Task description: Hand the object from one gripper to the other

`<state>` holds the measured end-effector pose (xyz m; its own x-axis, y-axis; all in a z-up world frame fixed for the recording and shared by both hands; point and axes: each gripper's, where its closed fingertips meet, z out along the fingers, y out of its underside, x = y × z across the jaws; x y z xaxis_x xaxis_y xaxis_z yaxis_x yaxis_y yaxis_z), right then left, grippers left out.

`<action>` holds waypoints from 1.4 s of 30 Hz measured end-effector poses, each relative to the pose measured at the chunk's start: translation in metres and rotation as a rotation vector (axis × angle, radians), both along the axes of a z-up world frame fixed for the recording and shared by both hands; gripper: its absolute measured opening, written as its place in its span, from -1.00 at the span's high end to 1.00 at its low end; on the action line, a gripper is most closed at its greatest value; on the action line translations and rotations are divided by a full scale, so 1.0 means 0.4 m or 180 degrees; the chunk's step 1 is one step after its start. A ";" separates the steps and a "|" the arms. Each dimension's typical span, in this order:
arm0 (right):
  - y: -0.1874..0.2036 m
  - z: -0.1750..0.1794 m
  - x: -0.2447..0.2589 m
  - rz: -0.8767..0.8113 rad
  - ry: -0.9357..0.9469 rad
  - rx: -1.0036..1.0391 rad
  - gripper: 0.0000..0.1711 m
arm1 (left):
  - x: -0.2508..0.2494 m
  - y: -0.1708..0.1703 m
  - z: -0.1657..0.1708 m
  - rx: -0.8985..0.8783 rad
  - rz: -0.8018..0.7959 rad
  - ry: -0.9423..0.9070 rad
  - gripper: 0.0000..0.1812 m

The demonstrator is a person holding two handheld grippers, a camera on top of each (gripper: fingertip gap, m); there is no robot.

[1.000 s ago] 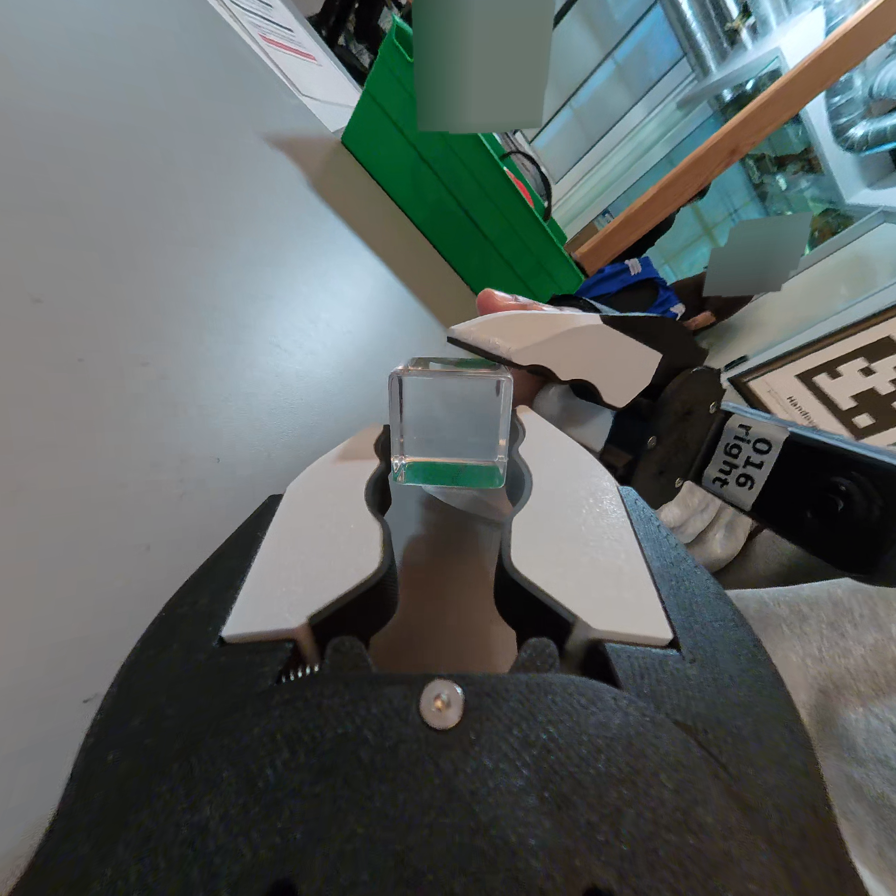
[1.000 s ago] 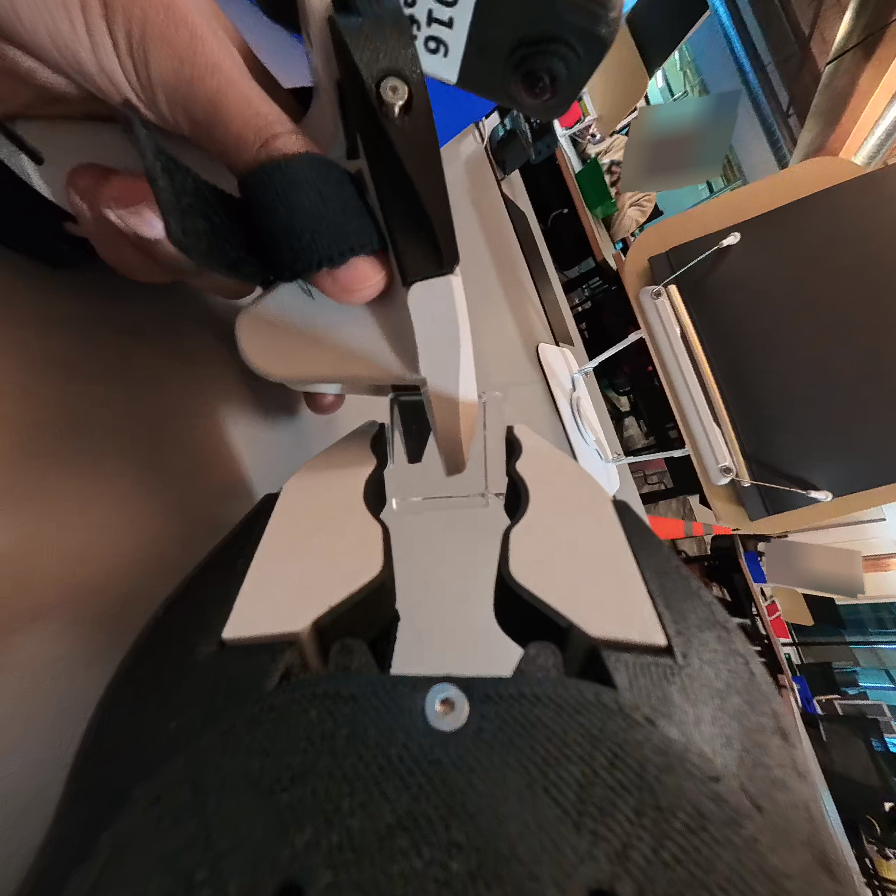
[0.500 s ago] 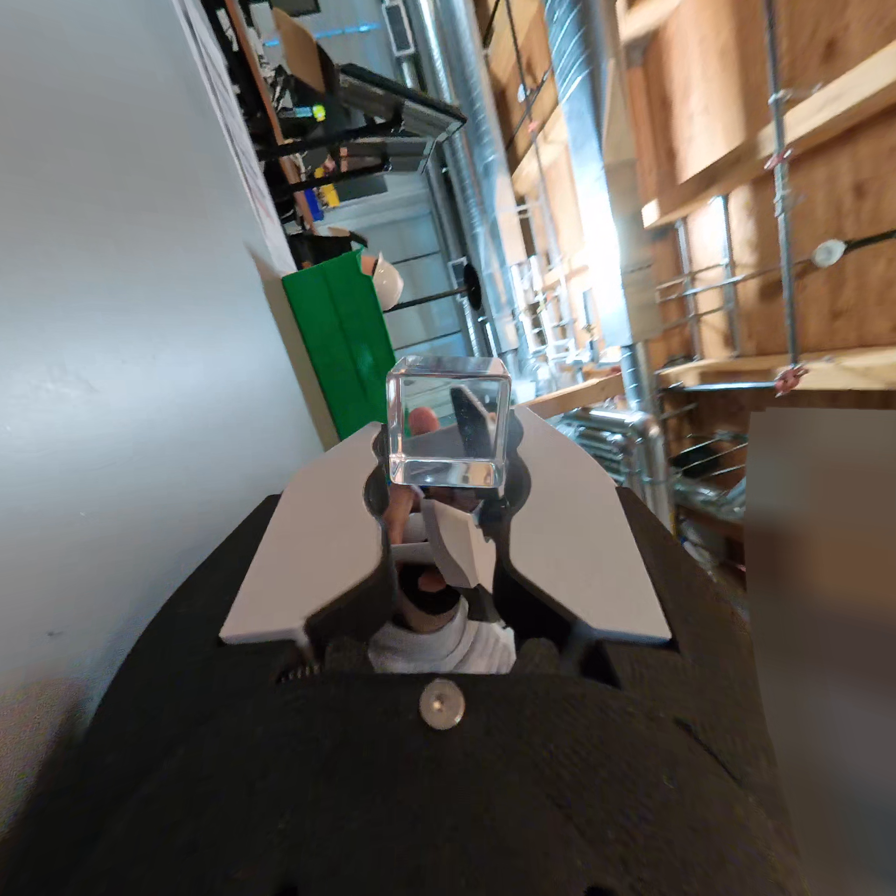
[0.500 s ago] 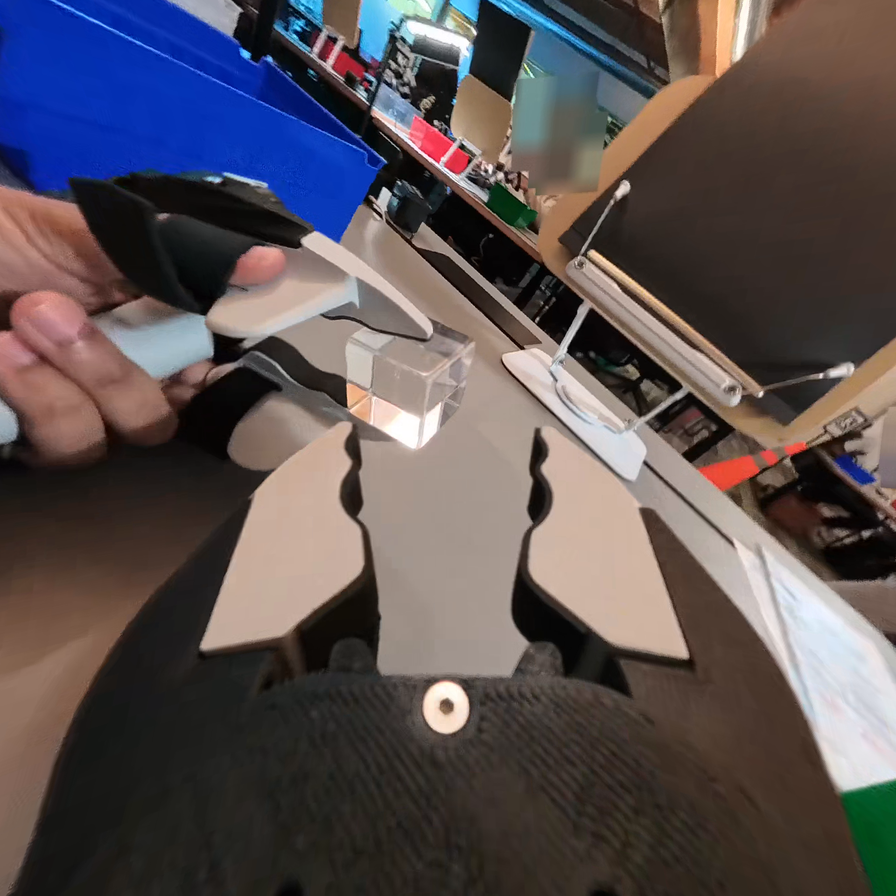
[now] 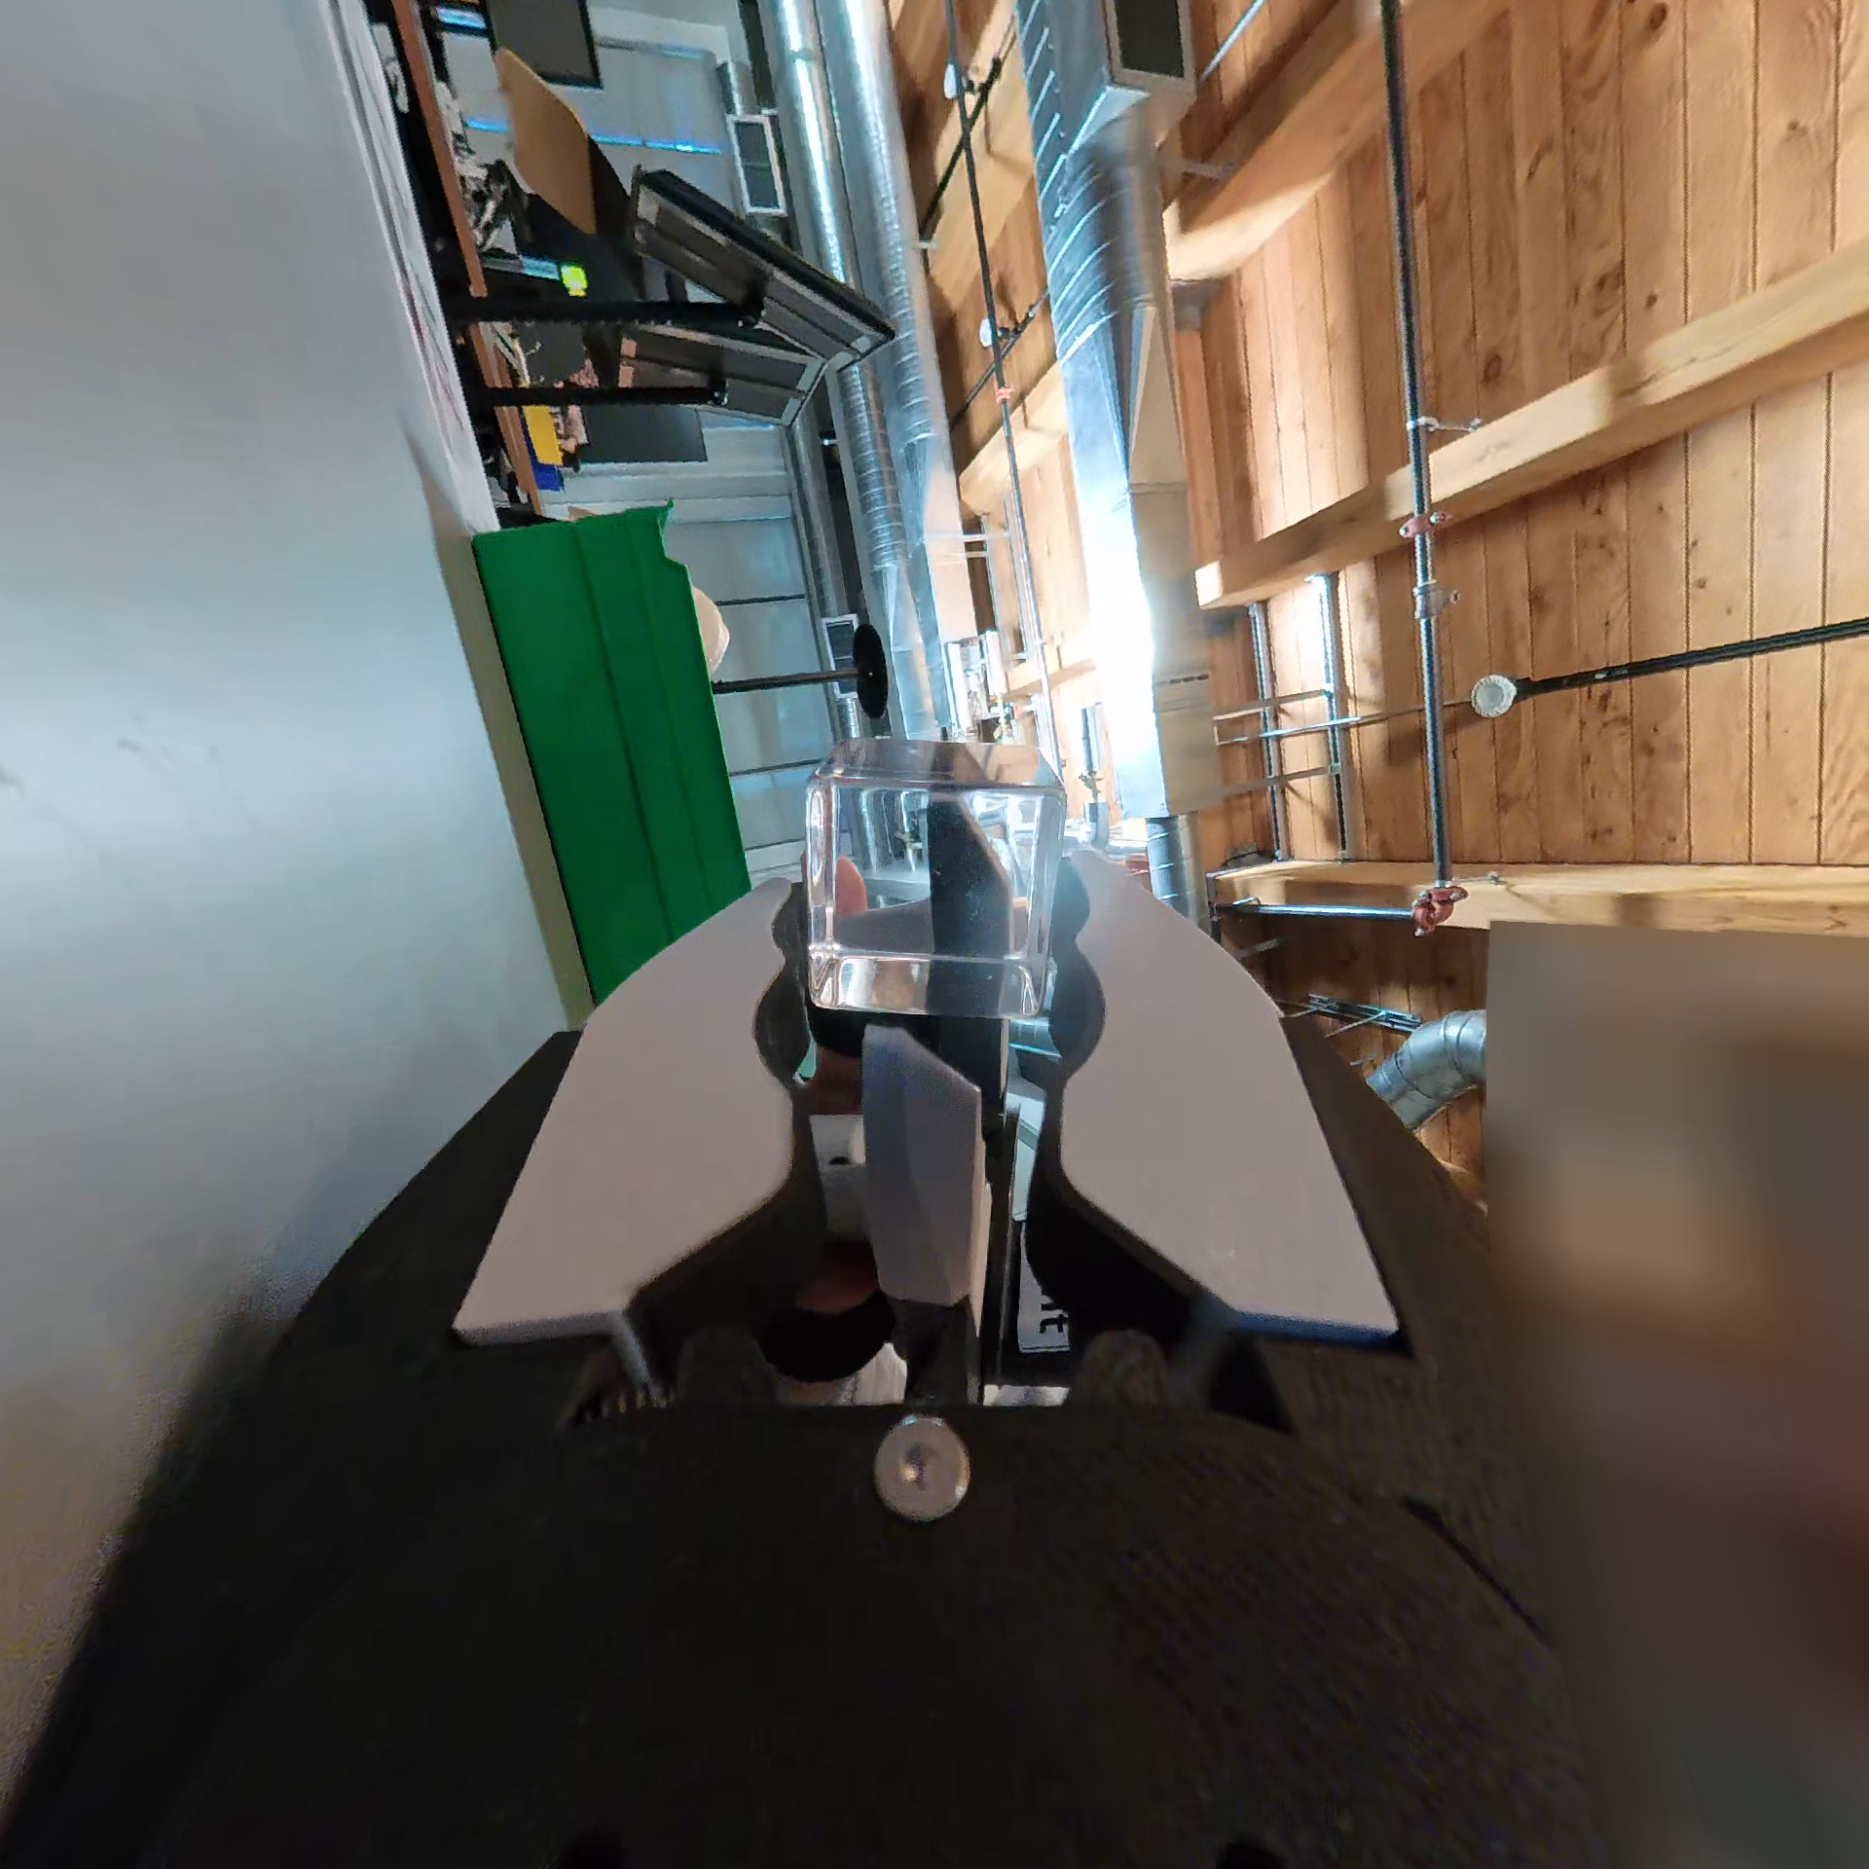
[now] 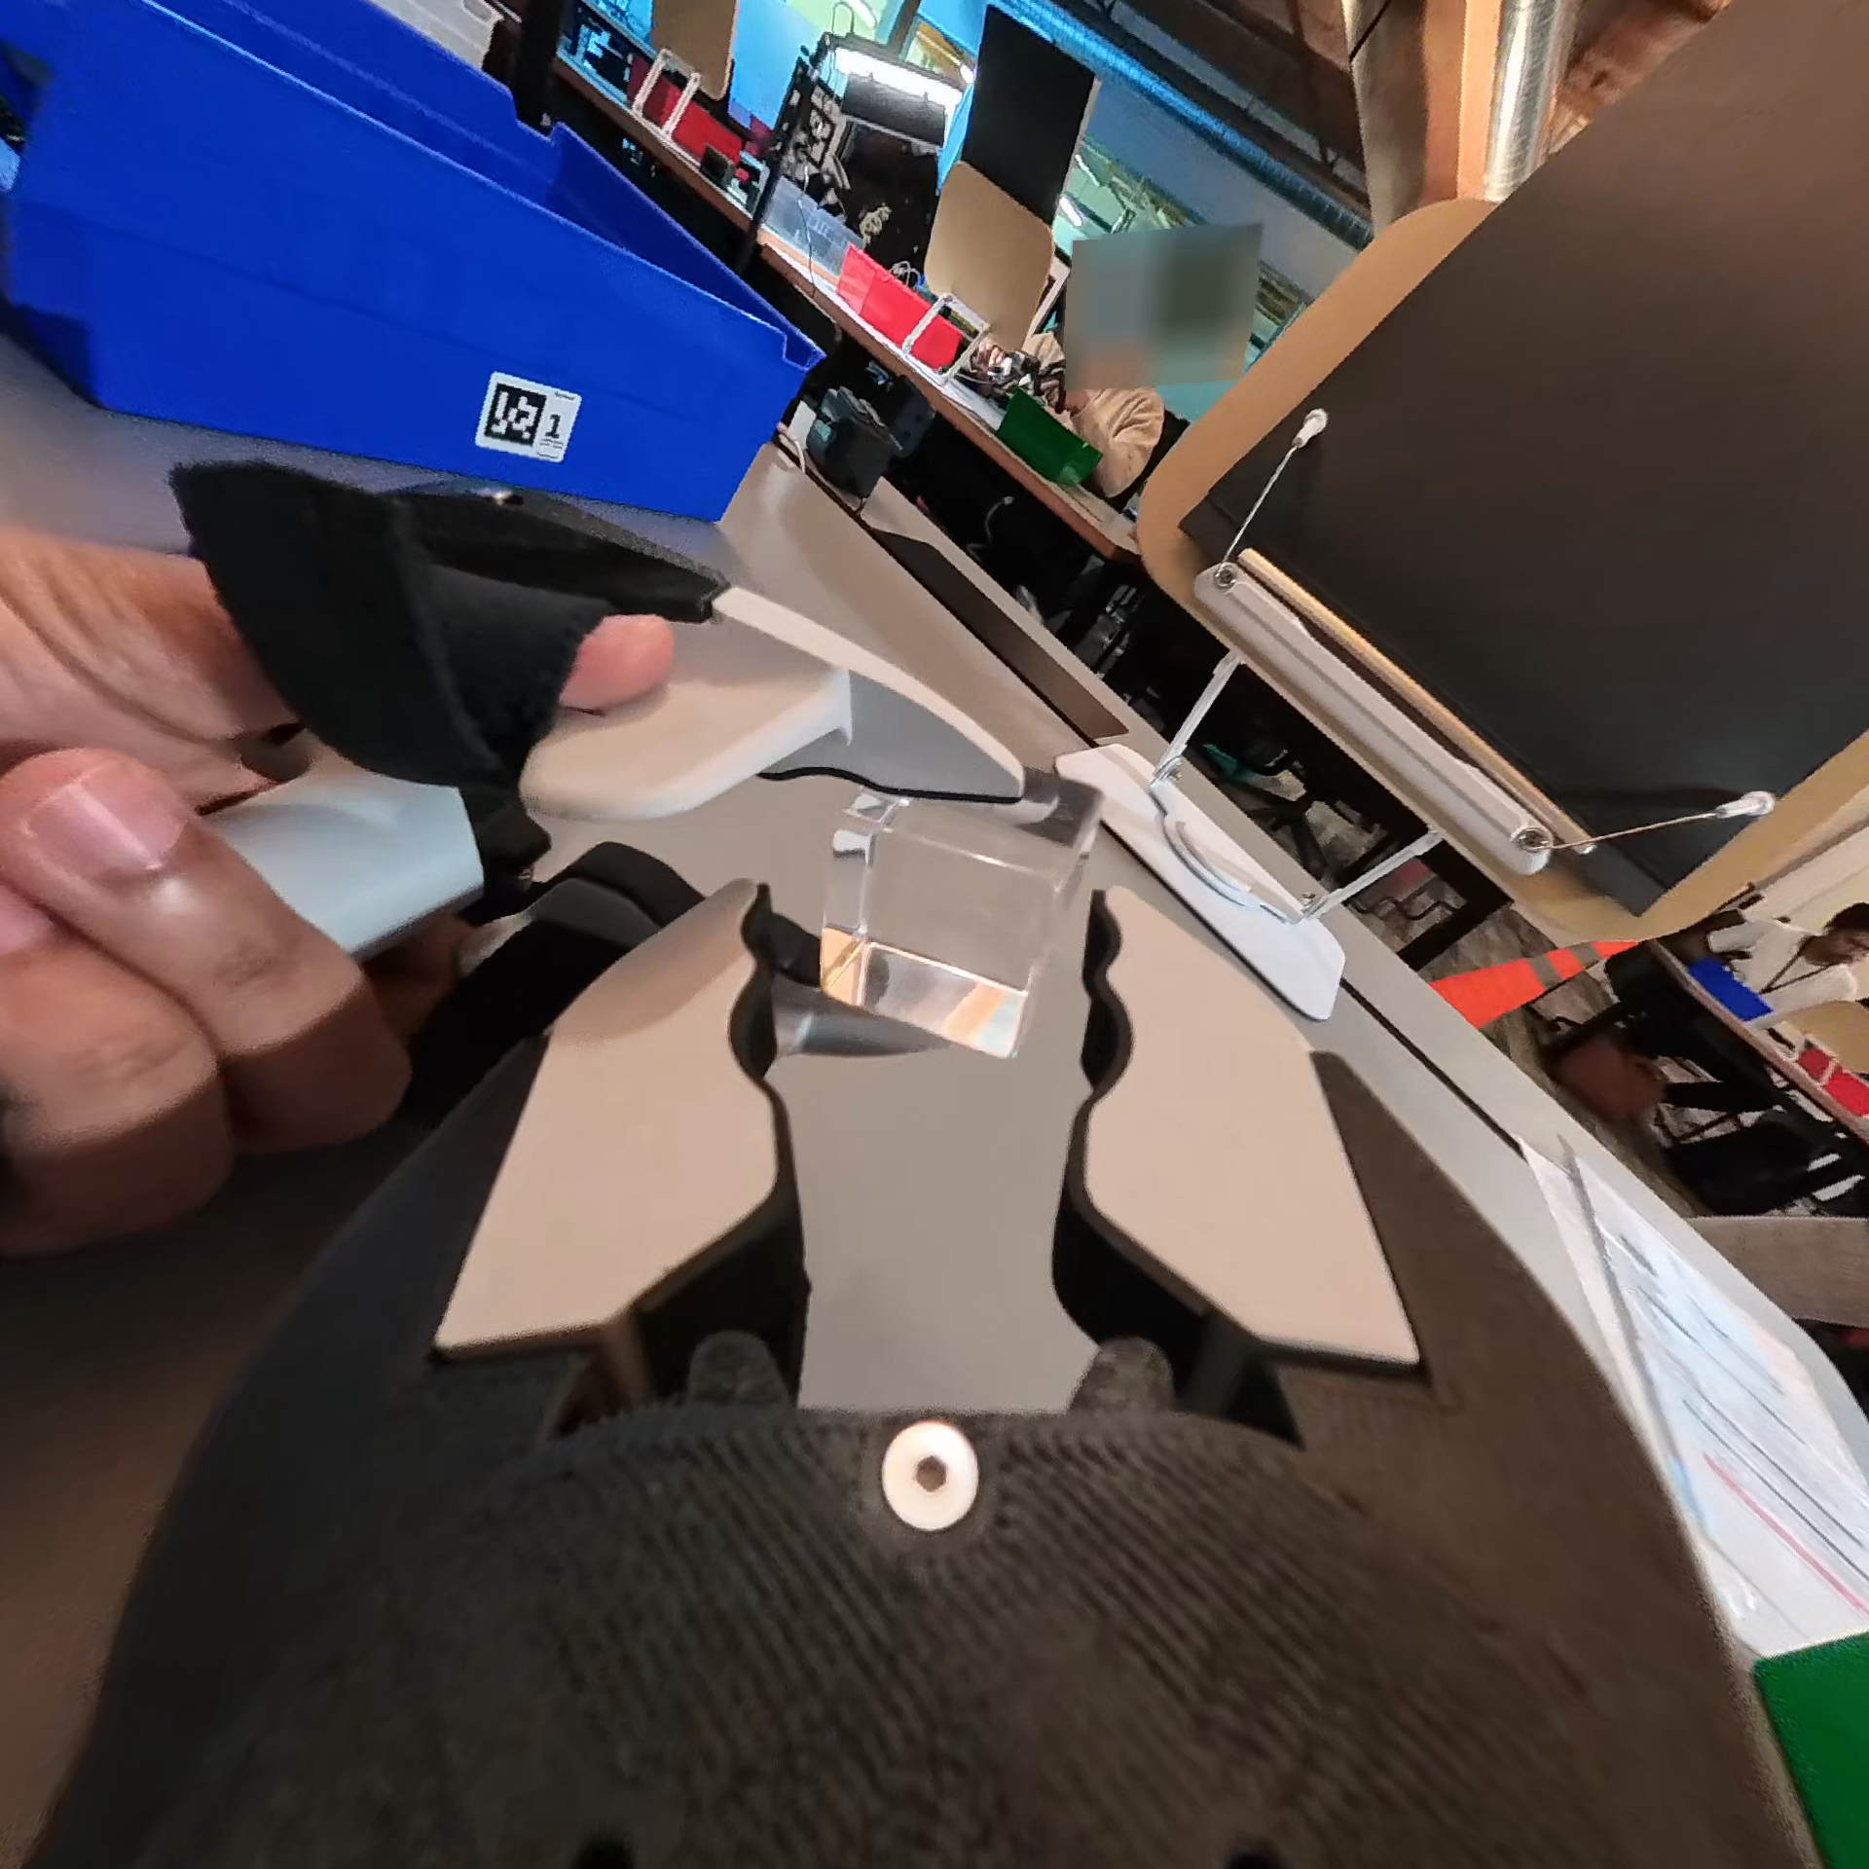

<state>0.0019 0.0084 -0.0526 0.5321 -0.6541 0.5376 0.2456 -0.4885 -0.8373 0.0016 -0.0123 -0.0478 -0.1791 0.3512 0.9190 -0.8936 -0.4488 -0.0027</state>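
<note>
Left gripper [image 5: 936, 900] grips the clear cube [image 5: 936, 880] between its two grey fingertips; both fingers press the cube's side faces, and the cube sits at the very tips, held up in the air away from any surface. In the left wrist view the cube is backed by a wooden plank wall [image 5: 1578, 455], silver ducting [image 5: 1092, 334] and a green bin [image 5: 617, 748] standing on the grey table [image 5: 202, 607]; the whole scene is rolled sideways in this view. Through and below the cube, part of the right gripper's grey finger [image 5: 925, 1183] and a bit of the holding hand show, distorted by the plastic. Right wrist view: right gripper [image 6: 925, 946] has its fingers spread apart, with a gap on each side of the cube [image 6: 951, 930], neither pad touching it. The cube lies in line with that gap, just beyond the fingertips, tilted, one corner toward the camera. The left gripper's grey fingers [image 6: 870, 718] clamp it from the upper left and from beneath, and the person's hand [image 6: 131, 910] with a black strap works that gripper's handle. Behind: blue bins [image 6: 354, 263] carrying a square marker sticker, a black panel on a white stand [image 6: 1517, 566], and workbenches farther off.
</note>
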 end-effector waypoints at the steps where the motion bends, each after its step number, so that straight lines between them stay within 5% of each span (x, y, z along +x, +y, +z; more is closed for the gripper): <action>1: -0.002 0.000 -0.001 0.0003 -0.0002 -0.0010 0.31 | -0.001 -0.002 0.000 0.0004 0.0014 -0.0001 0.50; 14: -0.014 0.016 0.000 0.0152 0.0137 0.0063 0.46 | -0.020 -0.019 0.014 0.0232 -0.0207 -0.0367 0.50; 20: -0.026 0.045 -0.004 0.0430 0.0457 0.0544 0.45 | -0.017 -0.025 0.010 0.0527 -0.0175 -0.0539 0.11; 25: -0.045 0.068 -0.025 0.1153 0.1139 0.1259 0.46 | -0.005 -0.006 0.037 0.0600 0.0007 -0.0844 0.02; 35: -0.086 0.083 -0.067 0.2444 0.2967 0.2348 0.46 | -0.032 0.006 0.091 0.1639 0.0318 -0.2606 0.04; 42: -0.082 0.105 -0.134 0.3208 0.4055 0.2688 0.46 | -0.094 -0.042 0.042 0.2733 0.0416 -0.4119 -0.02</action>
